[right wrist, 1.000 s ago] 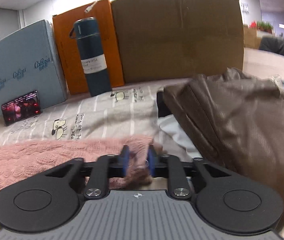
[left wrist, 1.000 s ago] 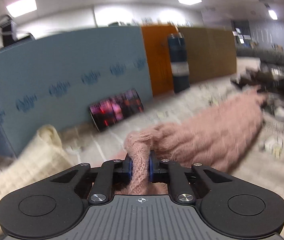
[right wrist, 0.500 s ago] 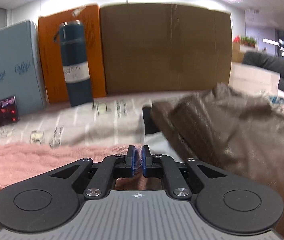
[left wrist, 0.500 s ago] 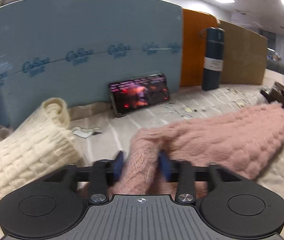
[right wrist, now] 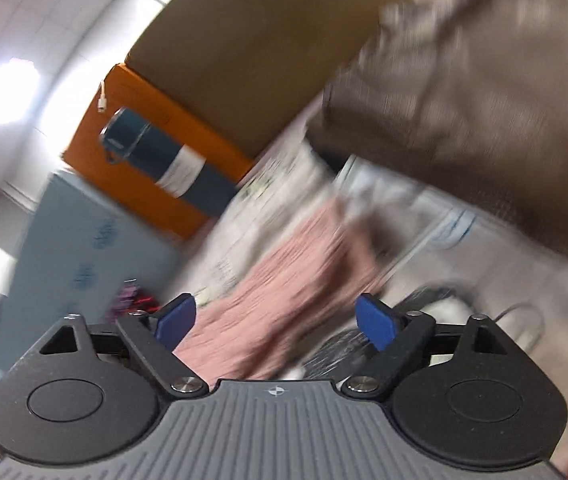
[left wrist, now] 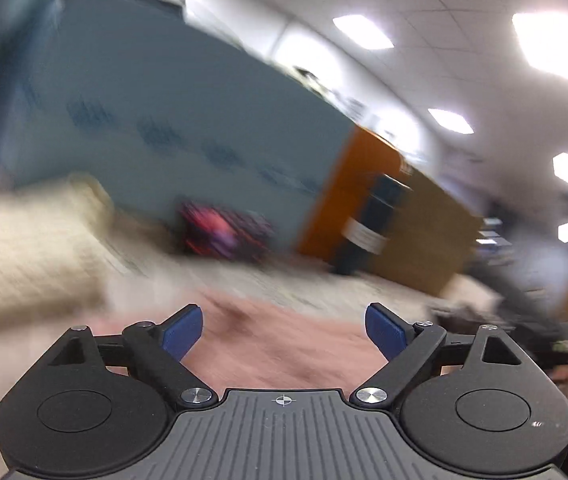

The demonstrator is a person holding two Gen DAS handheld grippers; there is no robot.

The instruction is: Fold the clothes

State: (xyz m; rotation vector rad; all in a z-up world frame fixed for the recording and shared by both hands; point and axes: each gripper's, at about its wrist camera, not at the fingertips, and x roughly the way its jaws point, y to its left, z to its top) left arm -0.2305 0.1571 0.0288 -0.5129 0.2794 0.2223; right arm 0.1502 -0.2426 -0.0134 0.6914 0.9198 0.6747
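Note:
The pink knitted sweater [left wrist: 284, 344] lies on the printed bed sheet below and ahead of my left gripper [left wrist: 284, 332], which is open and empty, its blue pads [left wrist: 182, 330] wide apart. In the right wrist view the same sweater [right wrist: 284, 280] lies ahead of my right gripper [right wrist: 276, 320], also open and empty. Both views are tilted and blurred by motion.
A cream knitted garment [left wrist: 24, 248] lies at the left. A phone [left wrist: 224, 236], a dark blue bottle [right wrist: 164, 164], a blue board [left wrist: 144, 120], an orange board [right wrist: 156, 152] and a cardboard sheet [right wrist: 264, 48] stand at the back. A brown garment [right wrist: 484, 100] is heaped at the right.
Both grippers have opened and let go of the pink sweater. Both have pulled back and rolled, so the views are tilted and blurred.

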